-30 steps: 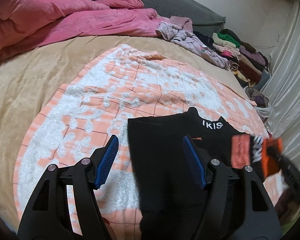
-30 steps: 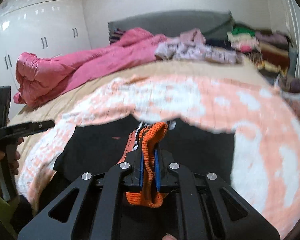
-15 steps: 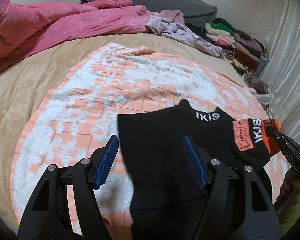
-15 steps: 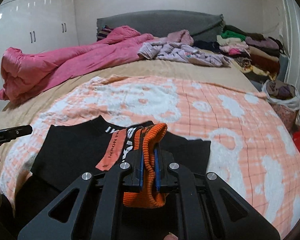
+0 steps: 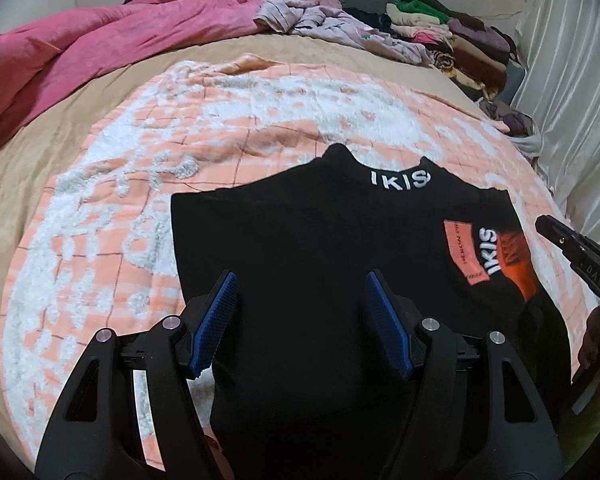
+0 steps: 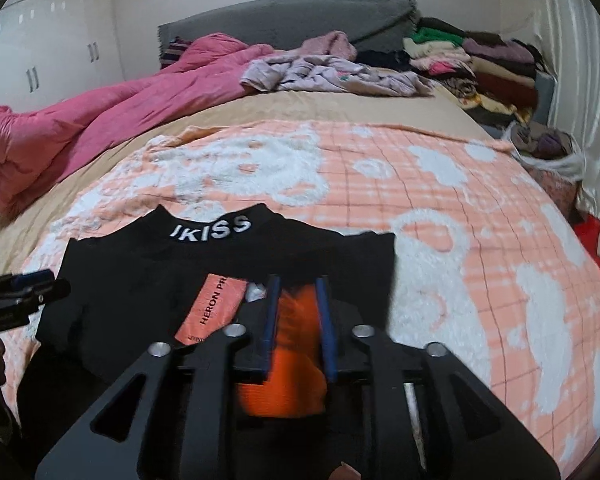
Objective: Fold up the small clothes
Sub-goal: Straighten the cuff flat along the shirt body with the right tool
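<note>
A black top (image 5: 320,240) with white "IKISS" on its collar lies flat on the peach and white blanket (image 5: 220,120). One sleeve, with an orange cuff (image 6: 296,344) and an orange label, is folded across its body. My right gripper (image 6: 298,282) is low over that sleeve. Its jaws are opening, and the cuff sits loose between the blue pads. My left gripper (image 5: 302,278) hovers open over the top's lower half with only flat cloth beneath it. Each gripper shows at the edge of the other's view: the right gripper (image 5: 572,248) and the left gripper (image 6: 24,284).
A pink duvet (image 6: 100,120) is heaped at the far left of the bed. Loose lilac clothes (image 6: 332,72) lie near the grey headboard. Stacked folded clothes (image 6: 480,64) fill the far right corner by a white curtain. White wardrobes (image 6: 40,40) stand at left.
The right gripper's jaws have parted from the orange cuff they were shut on. The sleeve now rests across the top. Both grippers have sunk closer to the garment.
</note>
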`<state>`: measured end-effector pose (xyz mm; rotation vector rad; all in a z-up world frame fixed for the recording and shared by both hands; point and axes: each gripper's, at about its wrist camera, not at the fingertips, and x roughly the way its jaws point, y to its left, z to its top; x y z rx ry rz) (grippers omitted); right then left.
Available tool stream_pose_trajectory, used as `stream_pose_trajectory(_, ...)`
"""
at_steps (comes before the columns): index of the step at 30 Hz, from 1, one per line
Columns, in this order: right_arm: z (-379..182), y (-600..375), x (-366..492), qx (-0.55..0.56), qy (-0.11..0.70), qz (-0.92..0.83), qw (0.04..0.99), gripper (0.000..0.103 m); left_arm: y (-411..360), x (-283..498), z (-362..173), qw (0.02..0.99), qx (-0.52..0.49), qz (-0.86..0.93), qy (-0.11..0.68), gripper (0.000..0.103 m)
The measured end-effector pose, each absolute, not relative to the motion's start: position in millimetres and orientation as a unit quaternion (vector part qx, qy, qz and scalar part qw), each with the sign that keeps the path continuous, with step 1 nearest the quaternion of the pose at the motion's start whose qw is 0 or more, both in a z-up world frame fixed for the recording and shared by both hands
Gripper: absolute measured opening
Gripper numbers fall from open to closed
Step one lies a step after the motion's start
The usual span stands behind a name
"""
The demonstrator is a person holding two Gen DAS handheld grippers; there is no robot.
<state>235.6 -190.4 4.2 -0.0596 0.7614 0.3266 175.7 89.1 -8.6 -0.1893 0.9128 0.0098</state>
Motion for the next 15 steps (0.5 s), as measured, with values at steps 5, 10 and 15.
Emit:
stream_pose_trajectory(5, -2, -197, 231, -0.023, 0.378, 0.148, 0.914, 0.035, 84, 177, -15, 0.892, -0.073, 0.007, 0.446, 0.058)
stream_pose_trajectory(10, -10, -182, 221, -0.035, 0.386, 0.178, 0.904, 0.035, 81, 178, -30, 0.88, -0.062, 0.012, 0.471, 0.058)
stream_pose_trajectory(15, -17, -156, 214, -0.055, 0.397, 0.22, 0.889, 0.035, 82, 176, -38, 0.876, -0.059, 0.011, 0.479, 0.058)
